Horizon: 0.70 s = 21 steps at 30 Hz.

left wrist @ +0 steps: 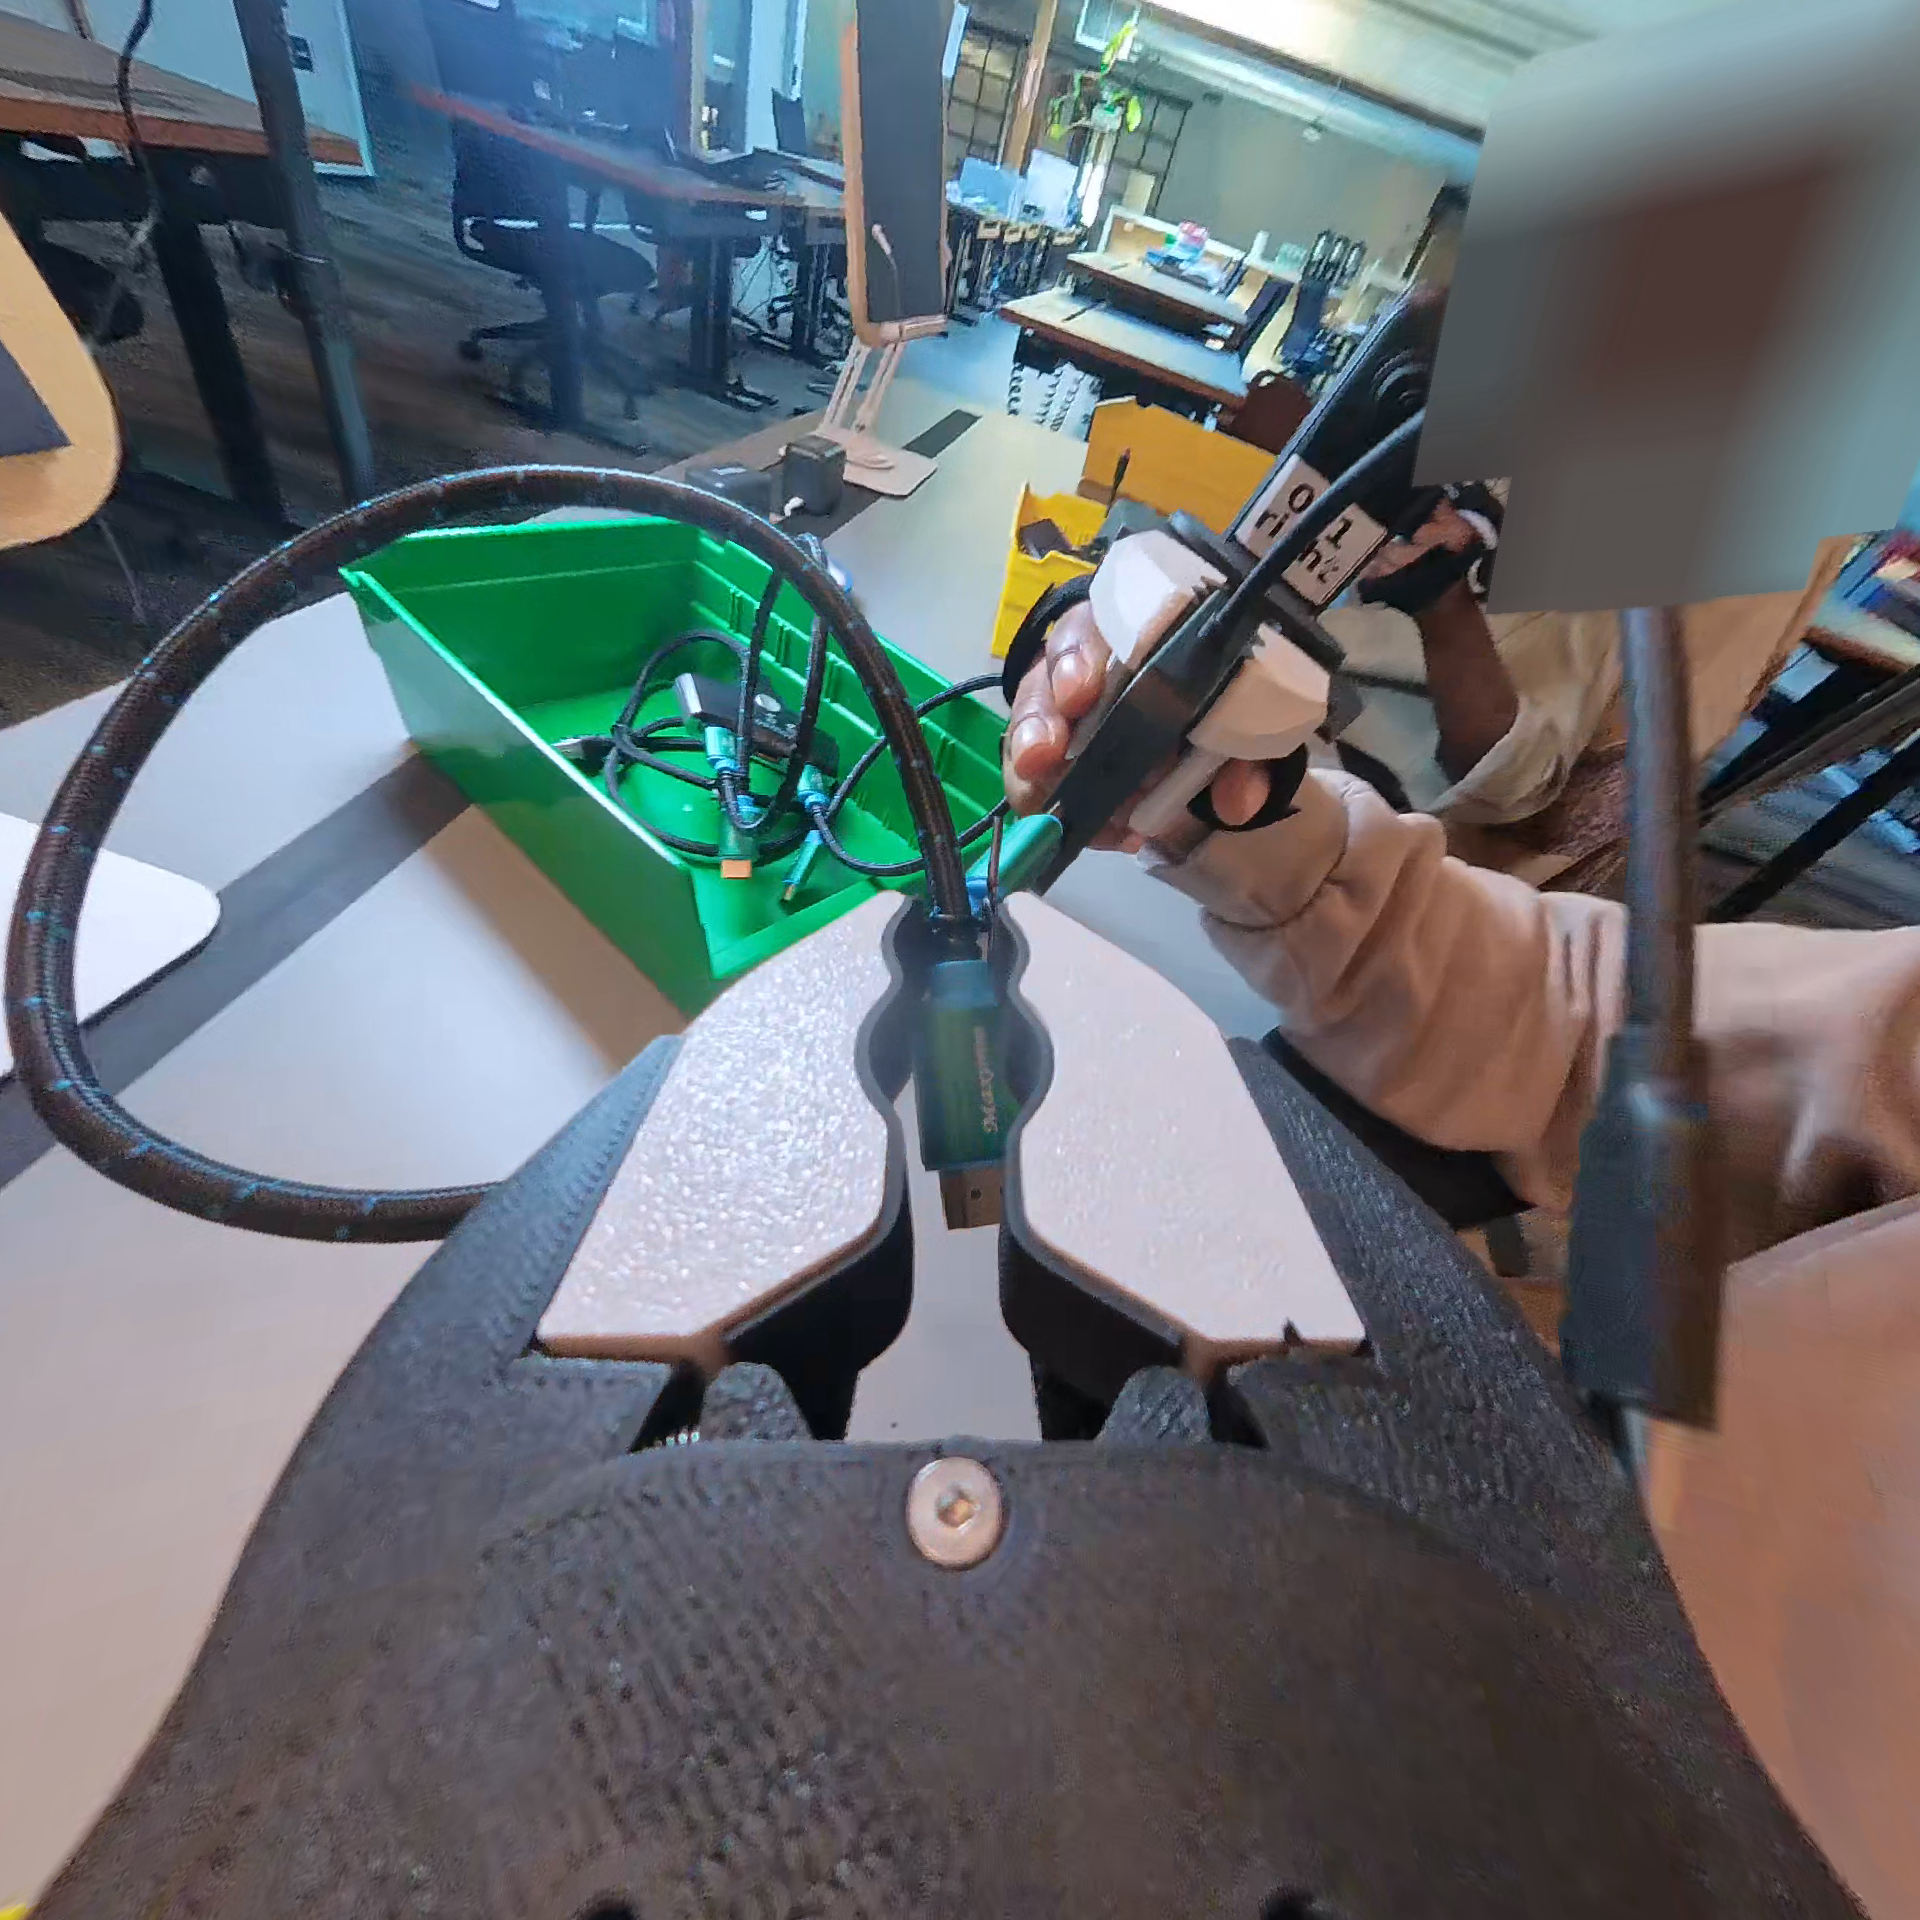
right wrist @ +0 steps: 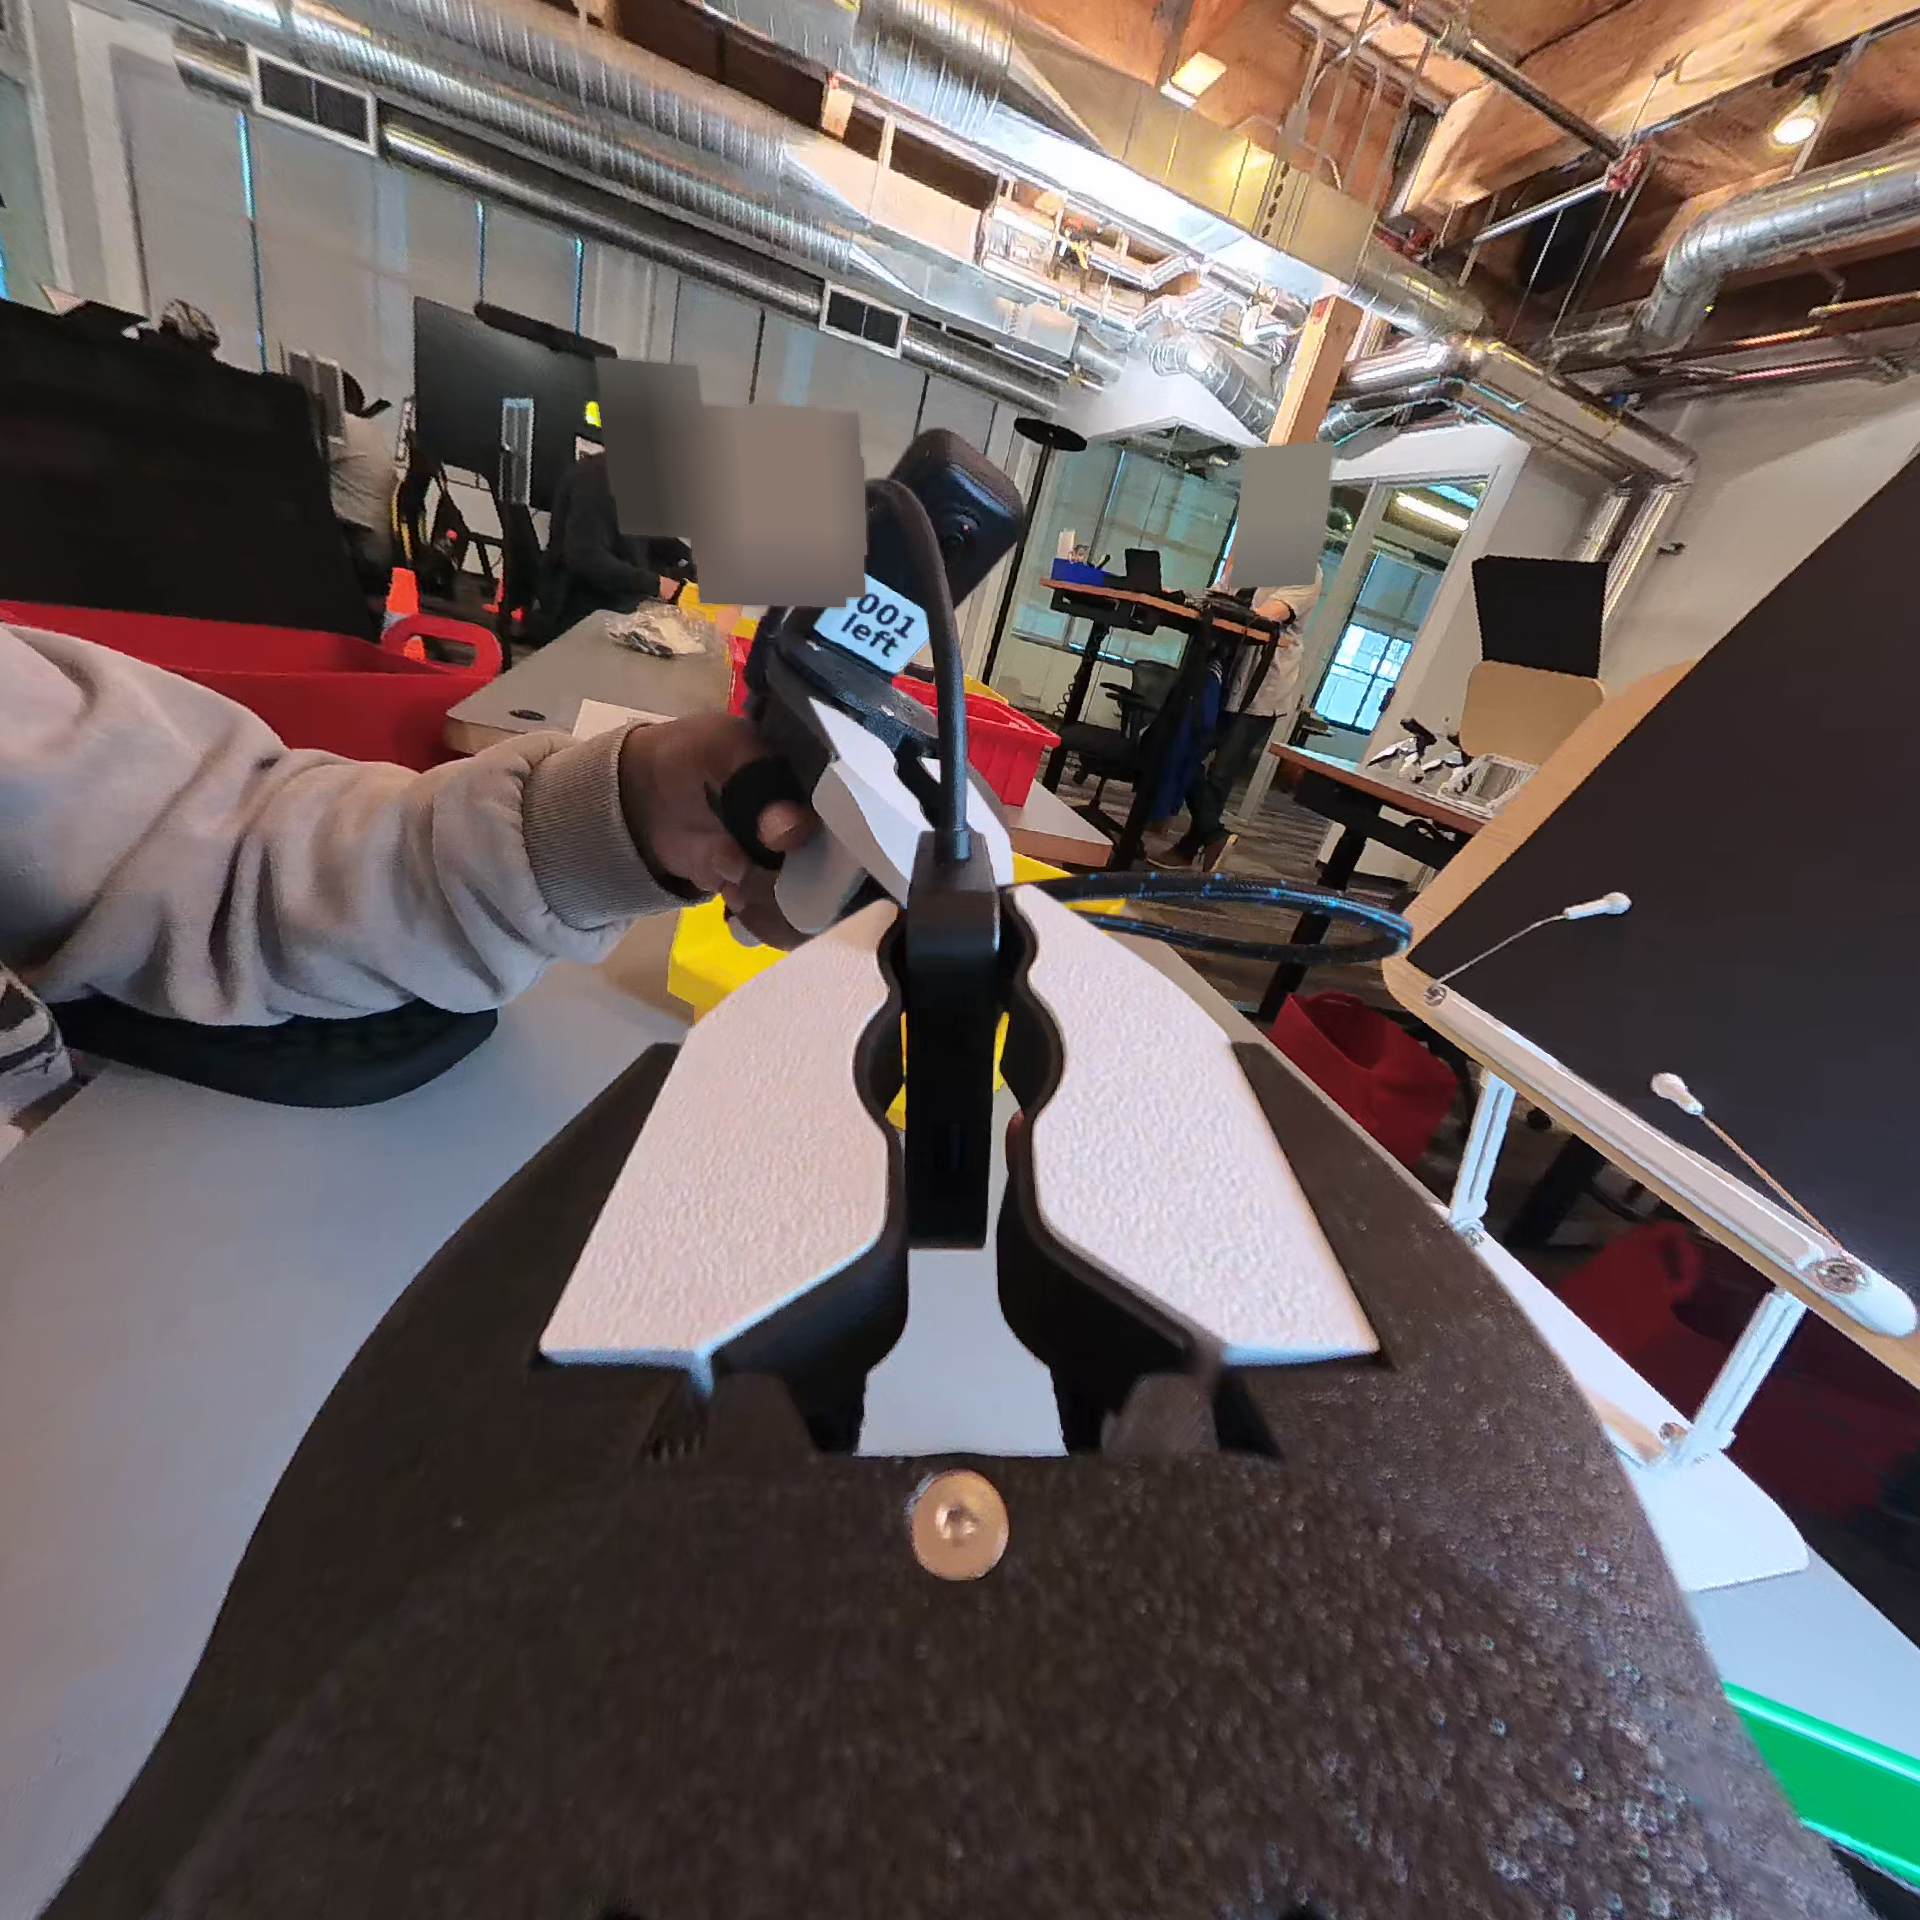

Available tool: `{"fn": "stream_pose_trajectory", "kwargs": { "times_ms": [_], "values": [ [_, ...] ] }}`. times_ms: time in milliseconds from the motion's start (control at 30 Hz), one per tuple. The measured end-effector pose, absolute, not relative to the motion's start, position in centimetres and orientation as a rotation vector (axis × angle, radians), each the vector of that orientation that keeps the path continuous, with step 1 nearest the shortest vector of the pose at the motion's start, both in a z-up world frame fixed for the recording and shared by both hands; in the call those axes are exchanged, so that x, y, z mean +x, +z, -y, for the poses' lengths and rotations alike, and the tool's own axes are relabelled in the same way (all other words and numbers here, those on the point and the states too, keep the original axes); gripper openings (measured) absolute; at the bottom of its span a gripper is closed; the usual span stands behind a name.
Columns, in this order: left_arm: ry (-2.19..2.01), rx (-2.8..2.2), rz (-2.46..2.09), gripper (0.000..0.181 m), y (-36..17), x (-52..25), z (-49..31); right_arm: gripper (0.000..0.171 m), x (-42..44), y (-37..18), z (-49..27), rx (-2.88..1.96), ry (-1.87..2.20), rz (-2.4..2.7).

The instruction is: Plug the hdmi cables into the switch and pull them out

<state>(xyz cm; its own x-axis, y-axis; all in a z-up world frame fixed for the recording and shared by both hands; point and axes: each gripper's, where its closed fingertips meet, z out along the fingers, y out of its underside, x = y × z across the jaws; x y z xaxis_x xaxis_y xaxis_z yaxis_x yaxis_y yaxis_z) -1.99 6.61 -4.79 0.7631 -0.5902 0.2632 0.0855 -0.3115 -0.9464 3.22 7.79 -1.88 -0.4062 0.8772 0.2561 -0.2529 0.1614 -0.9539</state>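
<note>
My left gripper (left wrist: pixel 961 935) is shut on a green HDMI plug (left wrist: pixel 961 1081), whose metal tip points back at the camera. Its black-and-blue braided cable (left wrist: pixel 125 748) loops up and round to the left. My right gripper (right wrist: pixel 951 914) is shut on a flat black switch (right wrist: pixel 945 1091), held on edge above the grey table (right wrist: pixel 208 1351). In the left wrist view the right gripper (left wrist: pixel 1044 883) is held by a hand just beyond my left fingertips. A second green plug (left wrist: pixel 1023 847) shows at its tip; whether it is plugged in is hidden.
A green bin (left wrist: pixel 499 644) behind holds several more braided cables and a small black device. Yellow bins (left wrist: pixel 1174 457) stand farther right. A black plug on a cable (left wrist: pixel 1642 1195) hangs close on the right. A dark board on a white stand (right wrist: pixel 1714 935) is on the right; red bins (right wrist: pixel 312 675) stand behind. There is about 7 centimeters between the tips of the two grippers.
</note>
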Motion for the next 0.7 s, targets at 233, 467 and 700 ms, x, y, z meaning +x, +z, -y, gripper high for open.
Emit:
{"fn": "stream_pose_trajectory", "kwargs": {
  "times_ms": [233, 467, 700],
  "values": [
    [-0.809, -1.747, -0.369, 0.013, -3.8, -0.9, -6.0, 0.014, 4.2, -1.1, -7.9, -0.615, 1.569, 1.410],
    [-0.892, -1.778, -0.321, 0.012, -5.1, -0.4, -6.5, 0.014, 4.5, -1.4, -7.9, -0.606, 1.566, 1.440],
    [-0.935, -1.776, -0.285, 0.012, -5.6, 0.2, -7.0, 0.014, 4.7, -1.0, -8.2, -0.605, 1.663, 1.379]
  ]
}}
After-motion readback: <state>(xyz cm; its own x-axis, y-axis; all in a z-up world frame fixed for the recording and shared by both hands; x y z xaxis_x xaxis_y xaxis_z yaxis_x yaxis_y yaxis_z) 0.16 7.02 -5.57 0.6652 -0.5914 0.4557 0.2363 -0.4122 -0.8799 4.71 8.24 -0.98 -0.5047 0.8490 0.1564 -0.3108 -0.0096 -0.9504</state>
